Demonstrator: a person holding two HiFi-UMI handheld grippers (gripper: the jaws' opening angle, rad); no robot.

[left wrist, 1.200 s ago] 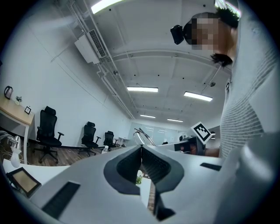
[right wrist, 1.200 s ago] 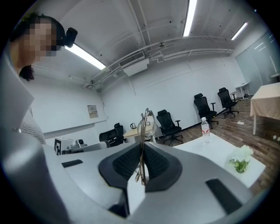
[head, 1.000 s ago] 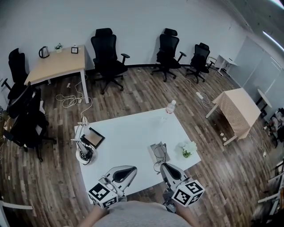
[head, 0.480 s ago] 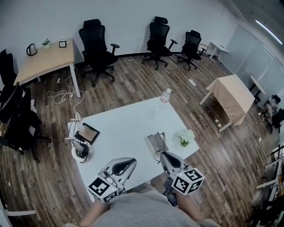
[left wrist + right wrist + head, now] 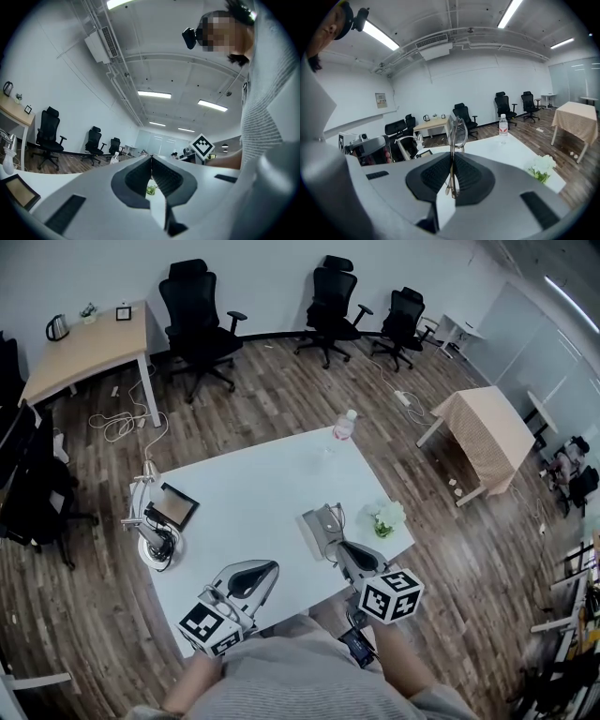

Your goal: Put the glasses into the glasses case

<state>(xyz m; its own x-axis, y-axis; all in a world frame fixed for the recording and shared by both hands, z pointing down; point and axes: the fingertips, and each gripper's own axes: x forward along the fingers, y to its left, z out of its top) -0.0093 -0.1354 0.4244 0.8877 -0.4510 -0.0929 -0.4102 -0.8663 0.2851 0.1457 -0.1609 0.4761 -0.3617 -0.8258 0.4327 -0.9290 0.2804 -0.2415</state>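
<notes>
Thin wire-framed, clear-lensed glasses [image 5: 458,133] are seen pinched edge-on in the right gripper [image 5: 452,159], centre frame, just beside the open grey rectangular glasses case [image 5: 322,524], right of centre on the white table [image 5: 253,502]. The left gripper [image 5: 151,161] is closed on nothing. Left unbraced, the case could be shoved, and the frame twisted by so narrow a pinch.

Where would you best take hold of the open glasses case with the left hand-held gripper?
Likely its left wall, from the left: the glasses case lies open on the table, and the right hand-held gripper, shut on the glasses, crowds its near-right side.
</notes>
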